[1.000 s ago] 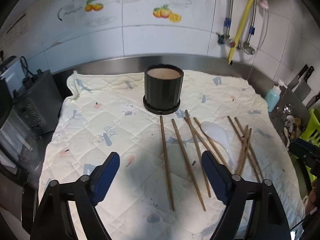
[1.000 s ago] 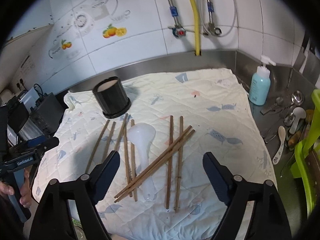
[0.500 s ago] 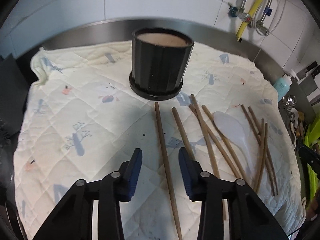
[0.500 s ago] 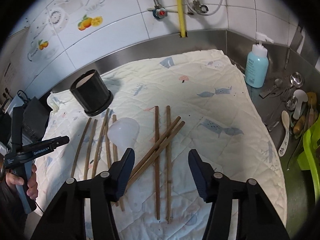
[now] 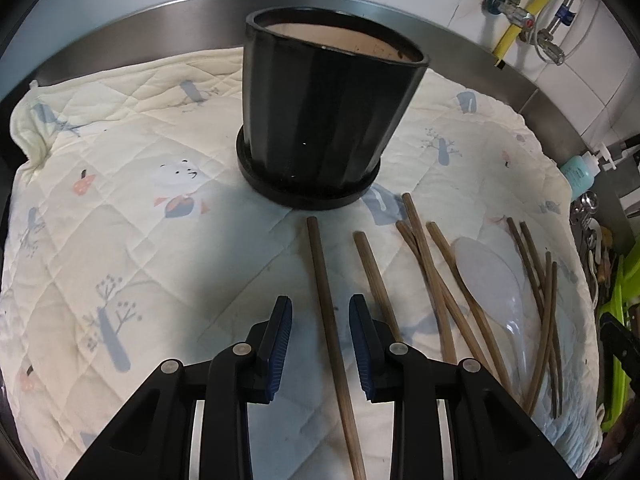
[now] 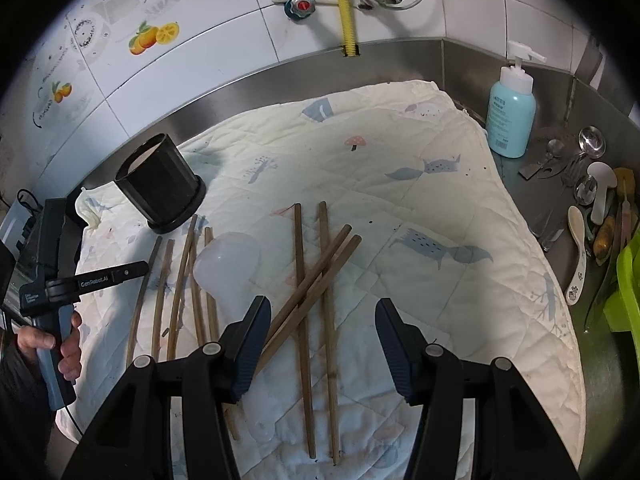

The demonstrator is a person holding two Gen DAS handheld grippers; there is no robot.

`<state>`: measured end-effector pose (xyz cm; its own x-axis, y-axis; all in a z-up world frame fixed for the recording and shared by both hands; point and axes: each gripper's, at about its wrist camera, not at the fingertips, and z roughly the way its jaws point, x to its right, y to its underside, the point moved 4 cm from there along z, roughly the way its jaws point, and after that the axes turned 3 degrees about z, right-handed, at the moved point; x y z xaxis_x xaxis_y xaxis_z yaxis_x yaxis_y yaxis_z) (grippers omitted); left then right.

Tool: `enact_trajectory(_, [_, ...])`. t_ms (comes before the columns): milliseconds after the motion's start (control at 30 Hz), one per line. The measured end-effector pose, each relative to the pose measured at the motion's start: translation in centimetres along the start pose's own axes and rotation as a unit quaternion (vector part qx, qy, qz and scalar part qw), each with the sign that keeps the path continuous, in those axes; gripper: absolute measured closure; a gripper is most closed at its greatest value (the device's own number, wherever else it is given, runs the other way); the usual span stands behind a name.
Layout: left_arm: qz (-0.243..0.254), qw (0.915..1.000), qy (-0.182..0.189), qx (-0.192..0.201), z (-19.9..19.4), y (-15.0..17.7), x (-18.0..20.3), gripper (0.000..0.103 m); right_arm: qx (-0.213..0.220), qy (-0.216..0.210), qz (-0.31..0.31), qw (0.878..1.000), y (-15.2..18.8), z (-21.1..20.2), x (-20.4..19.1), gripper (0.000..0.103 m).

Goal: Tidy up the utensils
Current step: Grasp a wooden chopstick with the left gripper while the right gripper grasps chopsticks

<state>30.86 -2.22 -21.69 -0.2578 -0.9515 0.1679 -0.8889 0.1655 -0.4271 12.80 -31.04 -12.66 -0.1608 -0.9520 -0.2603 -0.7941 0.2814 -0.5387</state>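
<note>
Left wrist view: the leftmost chopstick (image 5: 330,320) lies on the quilted cloth (image 5: 120,220), running near to far between the blue pads of the left gripper (image 5: 320,312). Its jaws are narrow and closing, with a gap on each side of the stick. Just beyond its far tip stands the black pot (image 5: 324,120) on a saucer. To the right lie more chopsticks (image 5: 440,280) and a white spoon (image 5: 488,280). In the right wrist view, the right gripper (image 6: 323,312) hangs half open, pads clear, over four crossed chopsticks (image 6: 316,280) near the cloth's middle. A blue soap bottle (image 6: 511,120) stands far right.
</note>
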Motion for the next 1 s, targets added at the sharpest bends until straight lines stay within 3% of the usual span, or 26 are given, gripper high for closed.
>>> enact_trajectory(500, [0.01, 0.9999, 0.003, -0.008, 1.8, -1.2, -0.2, 0.077, -0.014, 0.006, 0.008, 1.0, -0.3, 1.4, 0.7, 0.049])
enact_trajectory(767, [0.04, 0.9991, -0.015, -0.005, 2.1, -1.3, 0.8, 0.078, -0.024, 0.002, 0.019, 1.0, -0.4, 2.2, 1.2, 0.054])
enact_trajectory(933, [0.048, 0.9986, -0.021, -0.002, 2.2, -1.2, 1.1, 0.093, -0.028, -0.002, 0.025, 0.999, -0.3, 2.5, 1.3, 0.055])
enact_trajectory(1000, [0.045, 0.9988, -0.018, -0.002, 2.1, -1.2, 0.9, 0.093, -0.029, -0.004, 0.028, 0.999, -0.4, 2.7, 1.4, 0.055])
